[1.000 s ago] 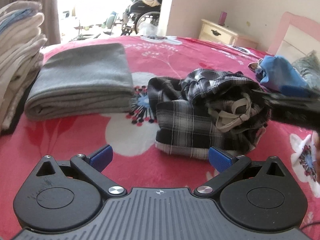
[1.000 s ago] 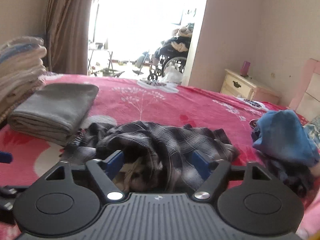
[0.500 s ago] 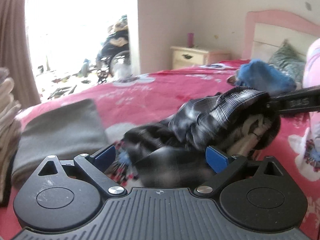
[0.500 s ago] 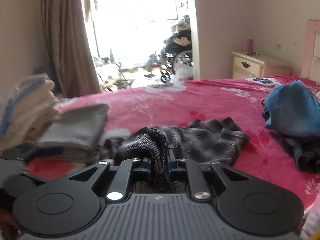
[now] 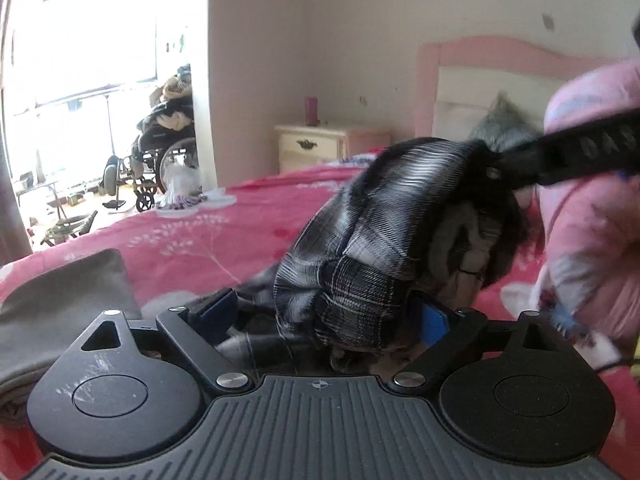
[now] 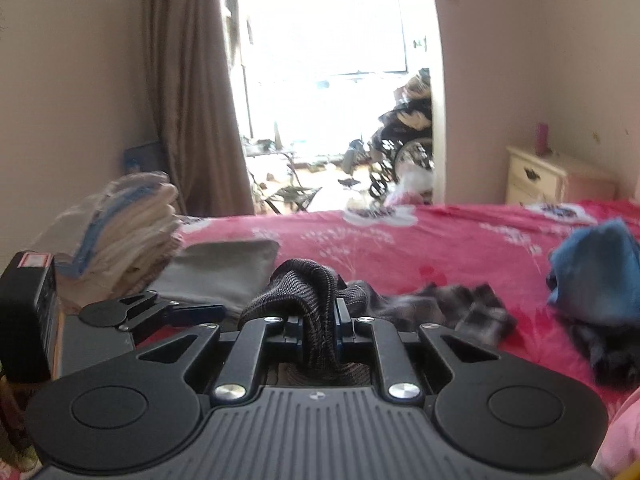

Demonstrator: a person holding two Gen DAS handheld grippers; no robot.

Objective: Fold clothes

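The right gripper is clamped tight on a dark ribbed fold of the plaid garment, the cloth bunched up between its pads and rising over them, the rest trailing forward and to the right onto the red floral bedspread. Seen from the left wrist, that gripper reaches in from the upper right, holding the same garment lifted off the bed. The left gripper sits low beneath the hanging cloth, its jaws wide but closing; the plaid fabric droops between the blue pads, and whether they press on it cannot be told. Just to the right of the left gripper is a pink sleeve. Left of both grippers lies a folded grey garment, and beyond it a stack of pale folded linens. Ahead and to the right of the right gripper rests a blue garment. Farther off stand a cream nightstand, a pink headboard and, in the bright doorway, a wheelchair.
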